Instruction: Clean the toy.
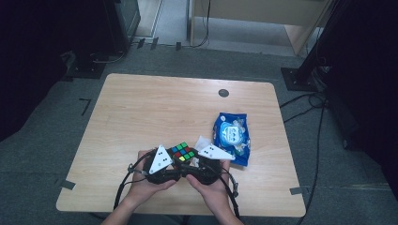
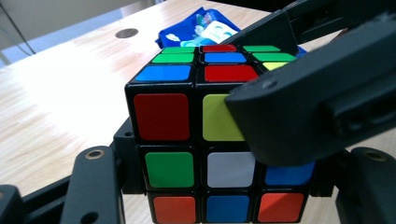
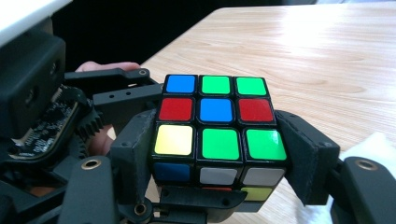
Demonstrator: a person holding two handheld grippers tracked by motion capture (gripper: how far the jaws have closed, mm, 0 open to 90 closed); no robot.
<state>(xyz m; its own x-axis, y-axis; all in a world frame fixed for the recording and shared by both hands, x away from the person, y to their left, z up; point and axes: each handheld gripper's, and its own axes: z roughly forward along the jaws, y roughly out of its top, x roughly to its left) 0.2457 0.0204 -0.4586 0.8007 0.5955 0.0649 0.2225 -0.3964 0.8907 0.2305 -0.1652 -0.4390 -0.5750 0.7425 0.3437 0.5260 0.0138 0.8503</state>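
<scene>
Gripping the puzzle cube (image 1: 183,152) from opposite sides, the left gripper (image 1: 174,164) and right gripper (image 1: 192,164) both clamp it.

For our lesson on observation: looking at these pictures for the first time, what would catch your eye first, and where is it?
The brightly coloured puzzle cube stands out first, held near the table's front edge, clamped between the left gripper and the right gripper, both sets of jaws pressing its sides. Next comes the shiny blue packet, lying flat on the table just right of the hands.
</scene>
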